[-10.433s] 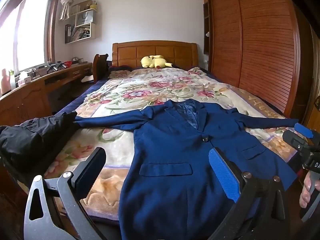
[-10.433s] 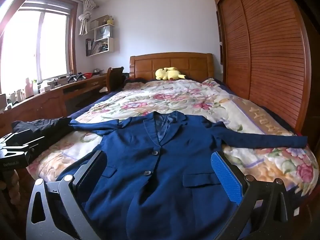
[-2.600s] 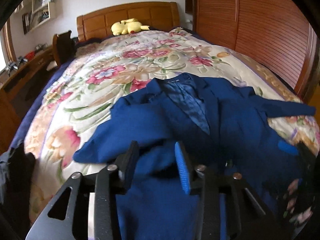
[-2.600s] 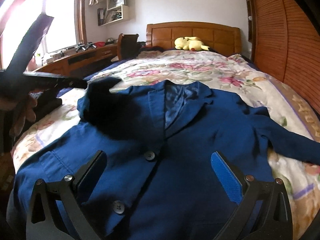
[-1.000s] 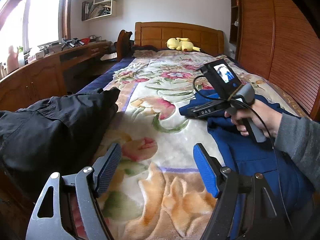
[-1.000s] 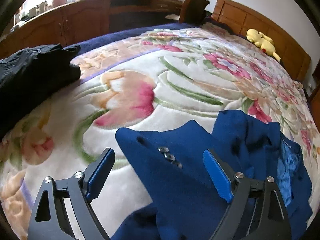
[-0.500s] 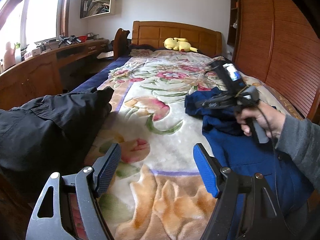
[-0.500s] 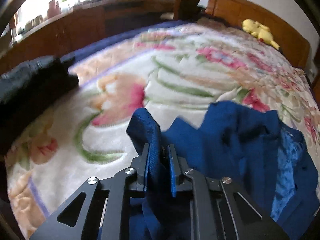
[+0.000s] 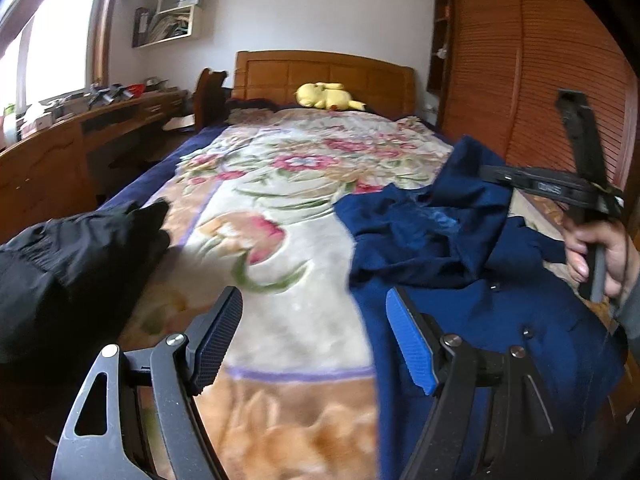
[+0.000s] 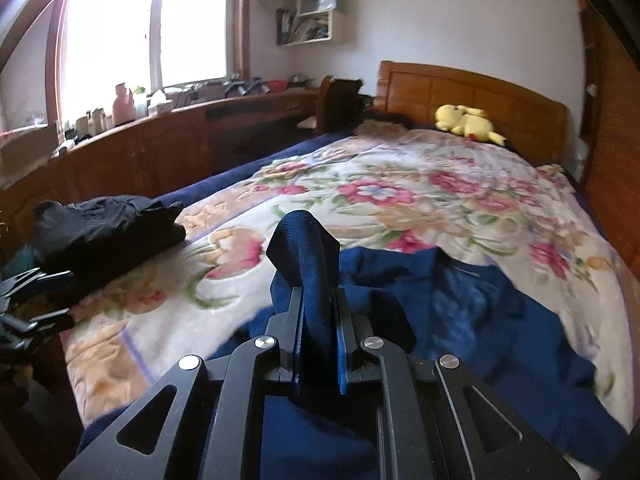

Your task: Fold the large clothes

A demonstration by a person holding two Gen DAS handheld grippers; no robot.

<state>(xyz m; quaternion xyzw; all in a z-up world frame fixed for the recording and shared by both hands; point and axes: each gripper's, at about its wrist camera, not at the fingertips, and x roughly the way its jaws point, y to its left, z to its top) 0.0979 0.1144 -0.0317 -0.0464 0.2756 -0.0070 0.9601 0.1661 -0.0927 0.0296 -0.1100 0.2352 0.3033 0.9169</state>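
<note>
Between the right gripper (image 10: 318,340) pads a strip of blue cloth is clamped, sleeve or front edge of the blue jacket (image 9: 460,280), raised off the bed. Left gripper (image 9: 312,344) sits wide apart, empty, low over the floral blanket (image 9: 280,208) just beside the jacket's left edge.

Likely step: carrying this flap across the body. To do it well, keep the clamp tight, lift enough that the cloth doesn't drag, lay it flat and square on the chest; left could pin the hem or fold line.

Jacket: dark blue, buttoned front, lower part flat at the foot of the bed, upper part bunched with lining showing. Black garment (image 9: 60,264) heaped at left bed edge, well apart. Yellow plush (image 10: 468,120) by the headboard.
</note>
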